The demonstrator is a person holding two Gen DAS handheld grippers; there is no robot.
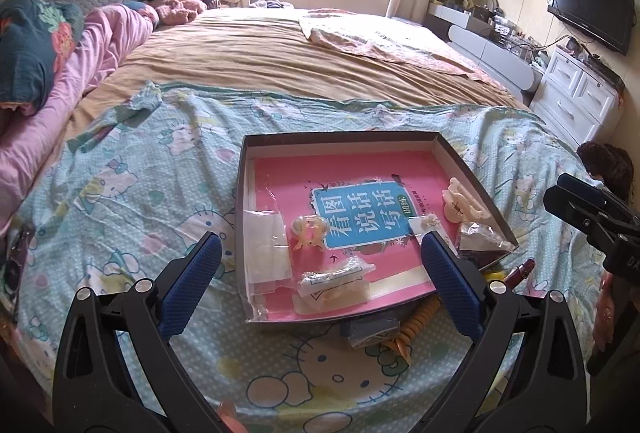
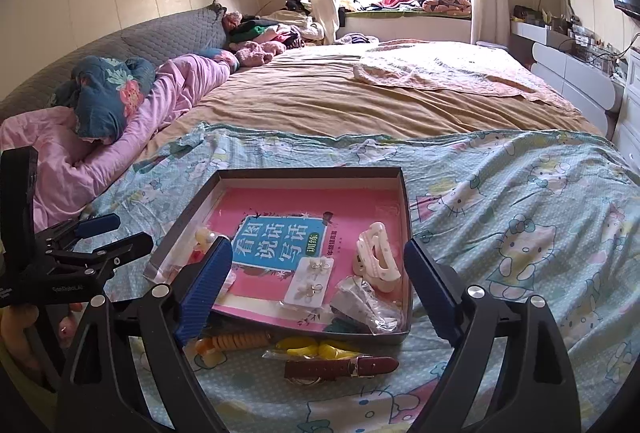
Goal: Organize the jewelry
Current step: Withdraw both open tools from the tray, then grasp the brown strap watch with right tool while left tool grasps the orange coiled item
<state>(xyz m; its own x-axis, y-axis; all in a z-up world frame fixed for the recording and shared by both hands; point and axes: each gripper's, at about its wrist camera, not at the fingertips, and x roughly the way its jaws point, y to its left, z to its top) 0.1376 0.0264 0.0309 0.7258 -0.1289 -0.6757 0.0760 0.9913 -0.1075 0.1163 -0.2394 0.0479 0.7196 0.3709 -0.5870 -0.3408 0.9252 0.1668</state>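
A shallow dark box (image 1: 241,193) lies on the cartoon-print sheet with a pink book as its floor. Inside it are a white hair claw (image 1: 464,207), an earring card (image 2: 308,279), a bead bracelet (image 1: 310,227) and clear plastic bags (image 1: 336,281). In front of the box lie a brown watch strap (image 2: 340,367), yellow pieces (image 2: 316,347) and an orange spiral hair tie (image 2: 236,341). My left gripper (image 1: 320,245) hovers open over the box's near edge, holding nothing. My right gripper (image 2: 320,247) also hangs open and empty above the box's front.
The box (image 2: 405,201) sits near the bed's foot. Pink and blue bedding (image 2: 120,93) is piled at the left, and a tan sheet (image 1: 280,61) stretches beyond. White drawers (image 1: 576,93) and a wall television (image 1: 592,5) stand at the right.
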